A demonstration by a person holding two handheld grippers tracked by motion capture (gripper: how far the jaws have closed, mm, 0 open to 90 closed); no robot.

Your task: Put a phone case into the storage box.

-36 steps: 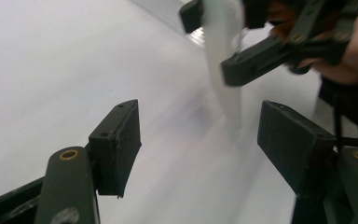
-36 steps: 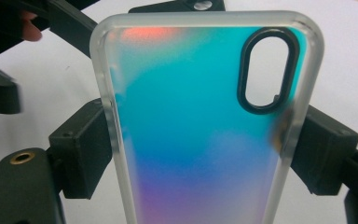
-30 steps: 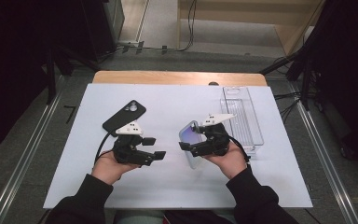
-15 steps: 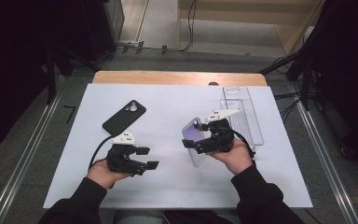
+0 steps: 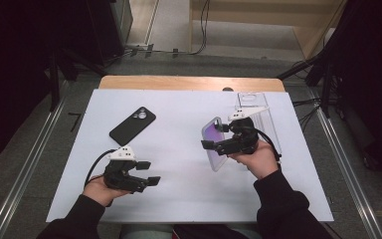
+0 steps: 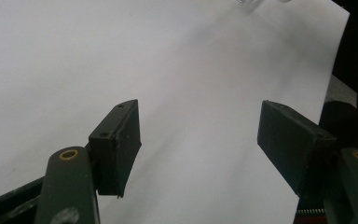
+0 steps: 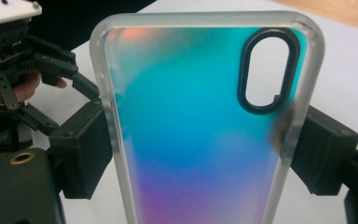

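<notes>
White table [image 5: 179, 149], right tool [image 5: 214, 144] gripping iridescent phone case [image 7: 200, 130], clear box [image 5: 263, 117] behind

Lab-like recording space, white sheet-covered table [image 5: 189, 199] with wooden far edge, grey floor, metal rails [image 5: 350, 174] either side, black cables [image 5: 199, 47] beyond

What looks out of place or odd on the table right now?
Nothing looks damaged or spilled. The black phone lies camera-side up on the white table, bare, while its iridescent case is clamped upright in the right tool. The left tool is open.
</notes>
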